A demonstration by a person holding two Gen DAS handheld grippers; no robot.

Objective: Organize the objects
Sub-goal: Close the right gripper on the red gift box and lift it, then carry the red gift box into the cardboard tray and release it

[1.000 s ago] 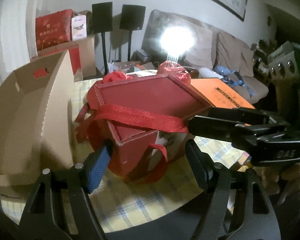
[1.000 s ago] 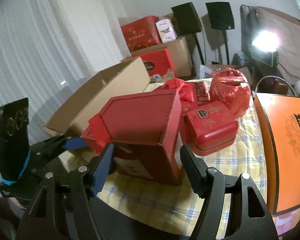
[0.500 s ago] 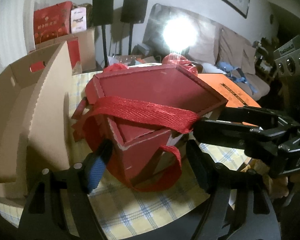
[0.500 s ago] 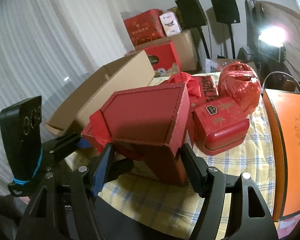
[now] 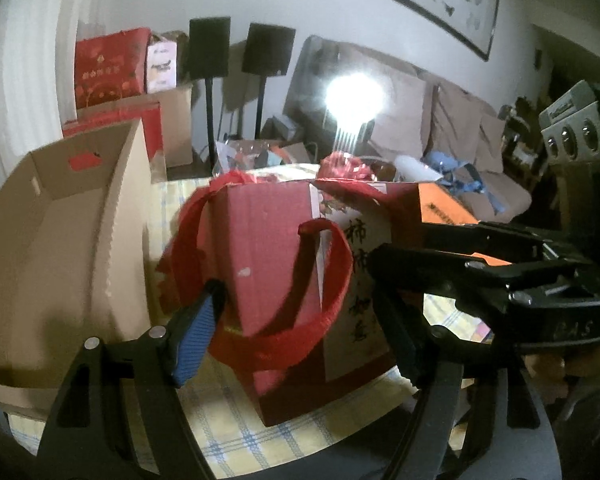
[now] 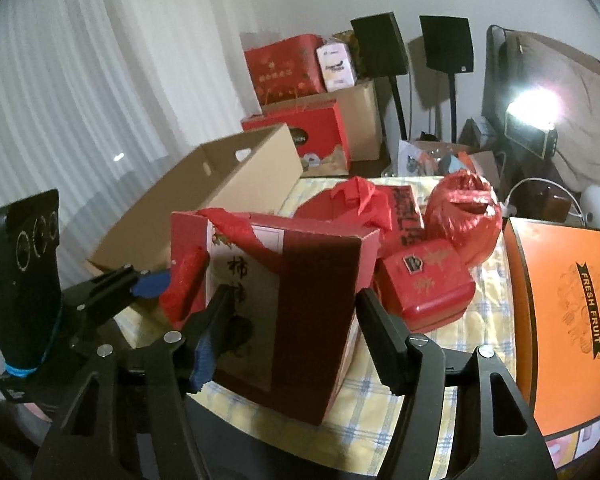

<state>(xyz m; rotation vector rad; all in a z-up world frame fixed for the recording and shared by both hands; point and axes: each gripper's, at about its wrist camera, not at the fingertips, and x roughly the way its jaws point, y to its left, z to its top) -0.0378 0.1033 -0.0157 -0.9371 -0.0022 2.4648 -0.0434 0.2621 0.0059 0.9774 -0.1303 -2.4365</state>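
Checked tablecloth (image 6: pixel 380 396) bears the upright red gift box (image 6: pixel 300 300), long axis vertical; both grippers' fingers clamp its sides.

My red gift box (image 5: pixel 284 280) is blurred, and its bottom hides behind my fingers (image 6: pixel 384 336). The orange fruit box (image 6: pixel 568 320) is cut off by the picture's edge. A bright lamp (image 5: pixel 354 98) washes out the sofa behind it.

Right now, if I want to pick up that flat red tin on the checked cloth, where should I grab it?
Probably across its narrow width near the right end, coming down from above. The red tin lies flat, lid up, rounded. The red gift box crowds its left end and the red wrapped bundle sits behind; the checked cloth to its right is bare.
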